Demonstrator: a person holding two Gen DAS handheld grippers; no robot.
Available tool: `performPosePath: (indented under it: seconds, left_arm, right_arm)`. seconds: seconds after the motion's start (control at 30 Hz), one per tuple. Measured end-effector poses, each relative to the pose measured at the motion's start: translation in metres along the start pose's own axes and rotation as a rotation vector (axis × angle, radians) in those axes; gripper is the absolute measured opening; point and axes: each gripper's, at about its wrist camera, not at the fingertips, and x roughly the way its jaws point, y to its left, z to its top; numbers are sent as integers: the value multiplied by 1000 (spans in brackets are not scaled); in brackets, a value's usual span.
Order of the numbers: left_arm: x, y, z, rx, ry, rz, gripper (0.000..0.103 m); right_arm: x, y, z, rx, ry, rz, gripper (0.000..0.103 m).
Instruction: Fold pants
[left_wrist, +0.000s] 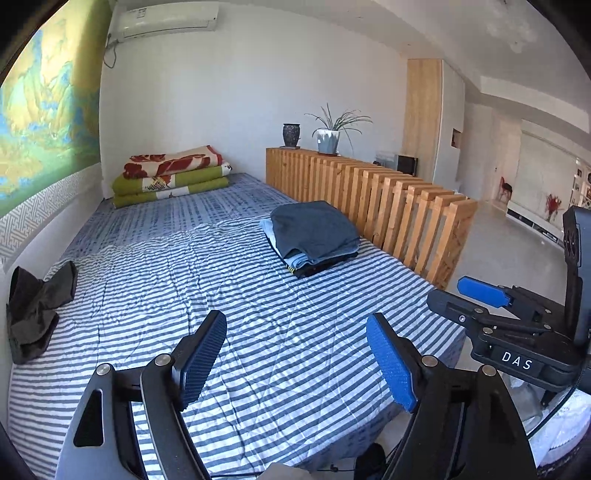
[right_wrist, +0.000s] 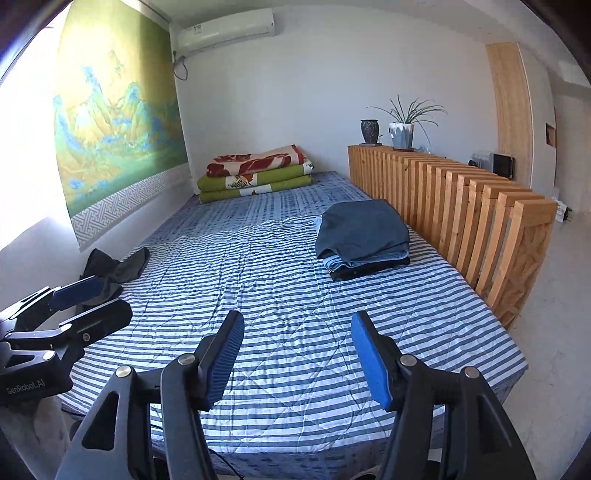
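Left gripper (left_wrist: 297, 363): black frame showing silver screws, carrying blue ribbed pads (left_wrist: 391, 365).
Right gripper (right_wrist: 295, 360): wearing white "DAS" lettering, blue pads (right_wrist: 371, 363).

A home bedroom: striped bed (left_wrist: 258, 295), folded quilts (left_wrist: 173, 175), air conditioner (left_wrist: 166, 18).
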Motion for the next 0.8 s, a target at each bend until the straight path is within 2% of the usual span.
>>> performPosePath:
  seconds: [0.2, 0.3, 0.43, 0.6, 0.8]
  left_arm:
    - [-30, 1, -1, 9, -17, 40, 82]
    - [-54, -5, -2, 17, -28, 42, 87]
    - [-63, -14, -4, 34, -34, 82, 90]
    - [-52, -13, -23, 9, -16, 78, 92]
    - [-3, 11, -55, -75, 41, 109, 94]
  right_arm:
    - [-15, 15, -7, -51, -21, 5, 67]
    - [-22, 20, -7, -49, -36, 29, 72]
    - [-29, 20, -12, -36, -45, 39, 74]
    - [-26, 22, -25, -45, -42, 5, 76]
    - [5, 20, -45, -50, 27, -18, 76]
